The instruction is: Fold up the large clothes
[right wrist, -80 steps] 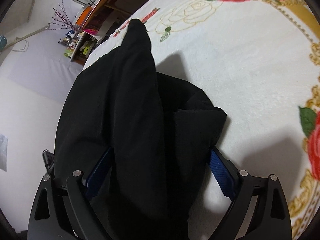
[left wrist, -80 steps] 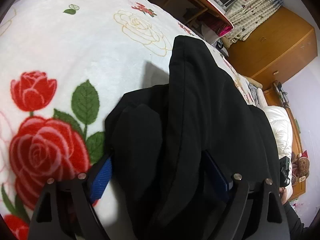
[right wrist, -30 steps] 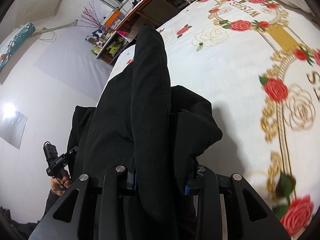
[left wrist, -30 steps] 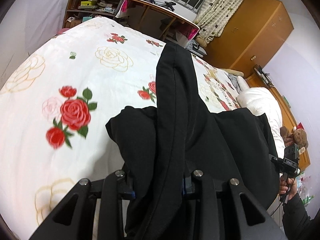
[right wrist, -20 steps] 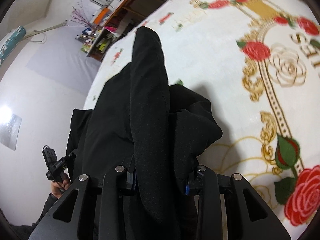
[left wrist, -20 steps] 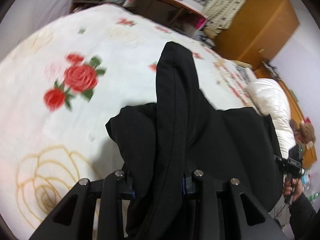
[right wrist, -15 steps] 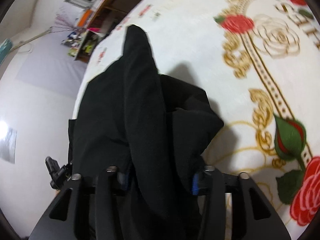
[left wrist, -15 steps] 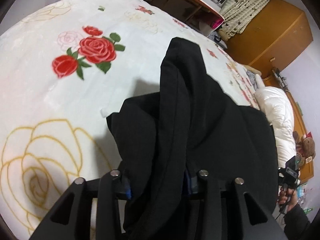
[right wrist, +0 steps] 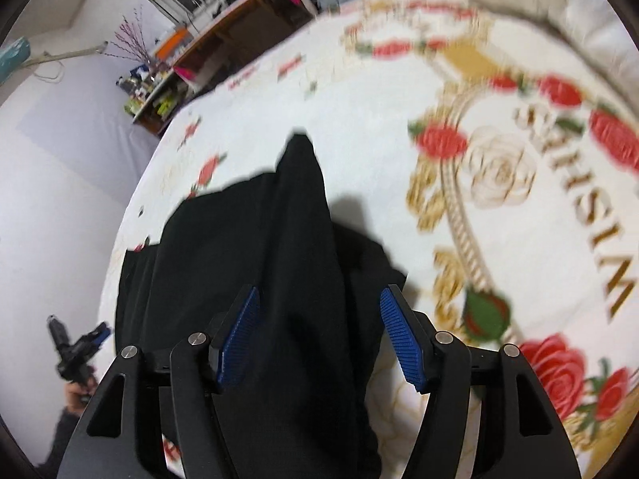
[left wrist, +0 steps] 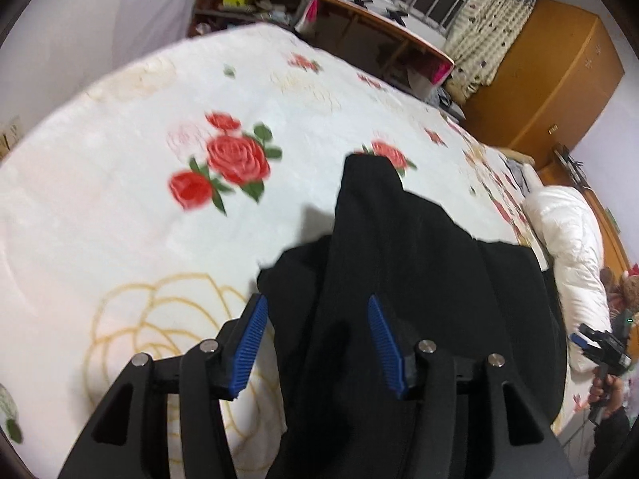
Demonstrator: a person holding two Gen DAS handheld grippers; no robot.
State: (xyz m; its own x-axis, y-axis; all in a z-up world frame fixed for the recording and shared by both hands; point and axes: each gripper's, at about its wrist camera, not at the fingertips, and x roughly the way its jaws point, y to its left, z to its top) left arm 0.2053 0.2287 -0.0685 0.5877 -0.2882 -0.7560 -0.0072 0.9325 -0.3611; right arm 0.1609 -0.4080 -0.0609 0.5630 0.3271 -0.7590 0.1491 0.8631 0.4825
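Observation:
A large black garment (left wrist: pixel 419 263) lies on a white bed blanket printed with roses (left wrist: pixel 120 207). In the left wrist view my left gripper (left wrist: pixel 315 319) is open, its blue pads on either side of a raised black fold without pinching it. In the right wrist view the same garment (right wrist: pixel 255 255) runs forward from my right gripper (right wrist: pixel 319 315), which is also open with its blue pads apart over the cloth. The garment's near edge is hidden under both grippers.
A white quilt (left wrist: pixel 575 263) lies at the bed's right side. A wooden wardrobe (left wrist: pixel 551 76) and a desk (left wrist: pixel 379 36) stand beyond the bed. The other hand-held gripper (left wrist: pixel 603 351) shows at the right edge, and in the right wrist view at the left edge (right wrist: pixel 76 351).
Both grippers were shut on the black garment and have opened, letting it go. Both have pulled back and risen, so the garment now lies lower on the blanket.

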